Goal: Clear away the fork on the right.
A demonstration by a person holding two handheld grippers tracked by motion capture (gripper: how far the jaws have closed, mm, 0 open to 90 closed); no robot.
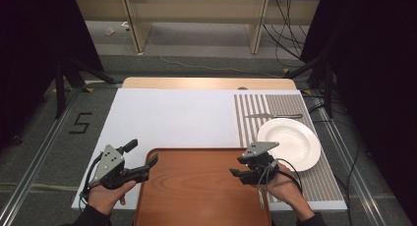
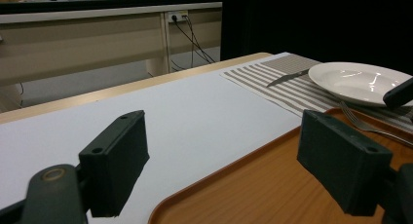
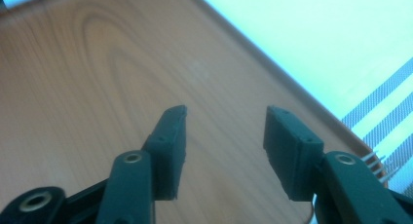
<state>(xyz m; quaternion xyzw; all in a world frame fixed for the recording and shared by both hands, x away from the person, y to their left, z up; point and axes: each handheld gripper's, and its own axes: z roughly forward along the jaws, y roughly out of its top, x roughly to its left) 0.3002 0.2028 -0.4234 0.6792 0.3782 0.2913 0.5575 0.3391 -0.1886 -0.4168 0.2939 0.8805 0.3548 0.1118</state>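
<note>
Hovering open over the stiff wooden tray [image 1: 201, 186], both grippers [image 1: 142, 159] [image 1: 237, 165] hold nothing; grab its thin rim.

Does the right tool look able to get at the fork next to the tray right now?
Probably yes. The right tool is open over the tray, and the fork lies uncovered just beside it at the tray's right edge, near the plate.

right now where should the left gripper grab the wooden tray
Probably the tray's raised left rim, coming in from the left side. The left gripper is open and already astride that near-left corner, one jaw over the white mat, the other over the wood, so it could simply close there.
</note>
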